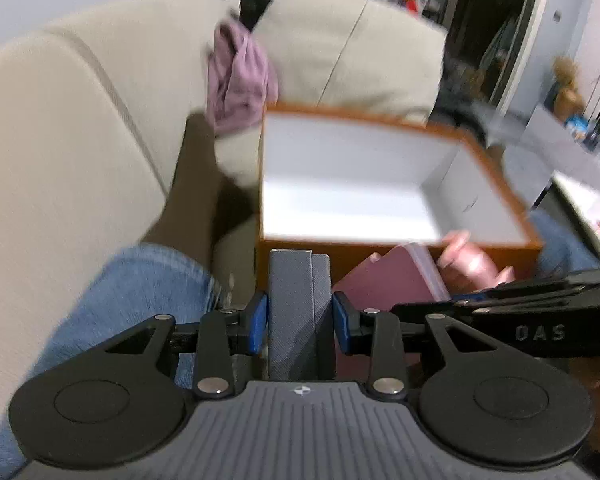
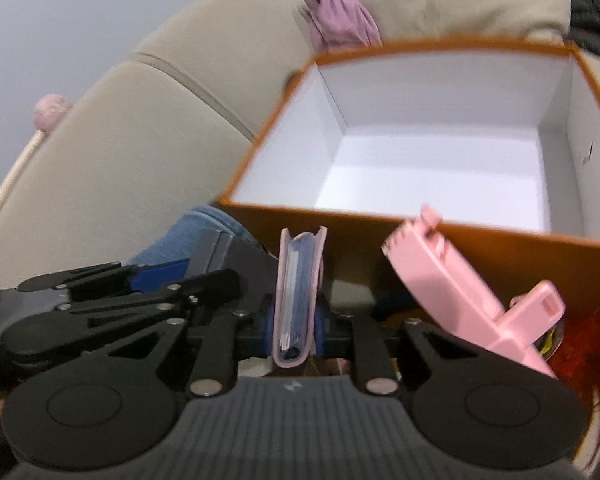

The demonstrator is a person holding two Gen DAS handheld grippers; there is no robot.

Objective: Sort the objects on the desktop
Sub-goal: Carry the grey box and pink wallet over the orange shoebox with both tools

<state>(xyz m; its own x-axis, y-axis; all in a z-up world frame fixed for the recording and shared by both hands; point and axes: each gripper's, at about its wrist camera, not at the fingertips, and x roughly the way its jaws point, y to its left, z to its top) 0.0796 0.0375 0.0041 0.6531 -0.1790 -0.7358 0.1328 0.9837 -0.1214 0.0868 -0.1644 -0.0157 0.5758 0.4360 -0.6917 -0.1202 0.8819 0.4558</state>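
Observation:
My left gripper [image 1: 300,322] is shut on a grey textured case [image 1: 300,288], which stands upright between the blue pads. In the right wrist view my right gripper [image 2: 298,320] is shut on a pink notebook [image 2: 300,280], seen edge-on with its pages showing. Both are held side by side just in front of an orange box [image 1: 340,152] with a bare white inside [image 2: 440,168]. The left wrist view shows the notebook [image 1: 392,280] to the right of the case. The right wrist view shows the left gripper [image 2: 160,276] with the case [image 2: 228,256] at the left.
A pink plastic piece [image 2: 460,292] leans against the box's front wall, with something red and feathery [image 2: 592,344] beside it. A beige sofa [image 1: 80,140] with a mauve cloth [image 1: 240,80] lies behind. A person's jeans leg [image 1: 140,292] is below left. A cluttered table [image 1: 580,184] stands at right.

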